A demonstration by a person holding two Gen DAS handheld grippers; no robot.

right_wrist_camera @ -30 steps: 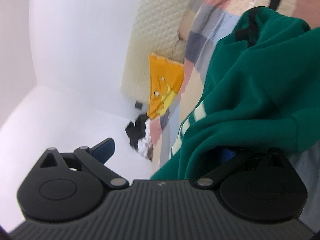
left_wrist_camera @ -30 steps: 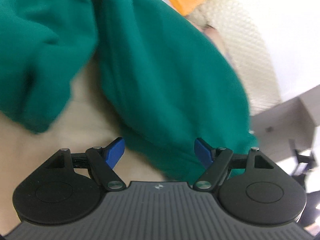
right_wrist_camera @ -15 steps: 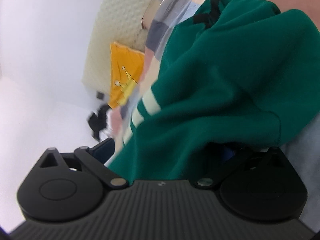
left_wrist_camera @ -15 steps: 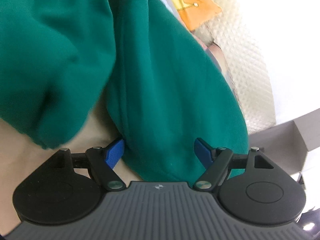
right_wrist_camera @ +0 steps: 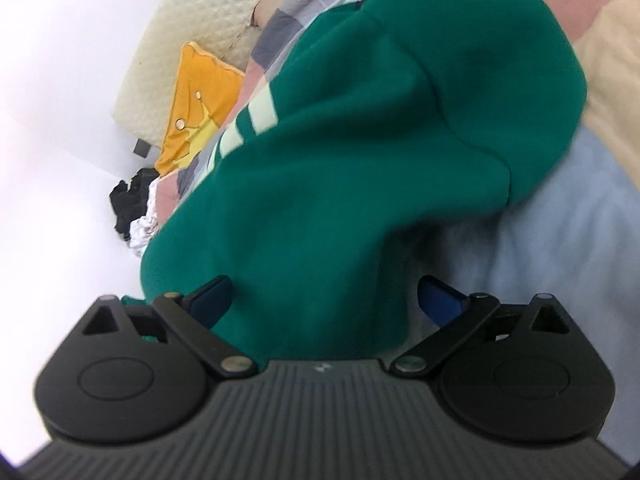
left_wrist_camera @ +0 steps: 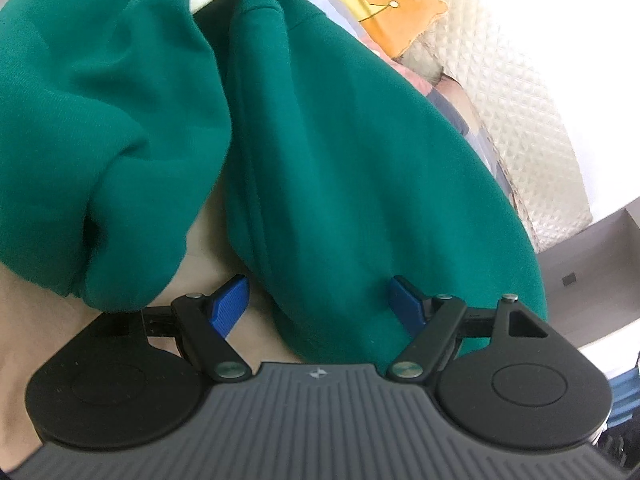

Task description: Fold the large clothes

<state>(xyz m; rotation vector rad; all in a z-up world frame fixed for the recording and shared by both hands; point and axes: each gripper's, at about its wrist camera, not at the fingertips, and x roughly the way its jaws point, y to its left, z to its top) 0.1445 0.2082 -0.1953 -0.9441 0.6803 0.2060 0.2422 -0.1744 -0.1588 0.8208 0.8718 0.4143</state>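
Left gripper: jaws spread wide, green sweatshirt bunched between them, pads not pressing, probably set for a fresh grip. Right gripper: also spread, cloth draped between; contact unclear through blur. Sweatshirt lies crumpled on the patchwork bedspread, unfolded.

Green garment: thick matt knit cloth, soft fleecy face, with smooth pale stripes of the same cloth near its upper edge. Left gripper and right gripper: matt black plastic bodies with a ribbed grey panel, ridged blue fingers and small shiny metal pivot pins. Beyond the garment, a patchwork bedcover of smooth matt cloth, an orange cushion of plain cloth with glossy studs, and a cream headboard with quilted, slightly shiny padding.
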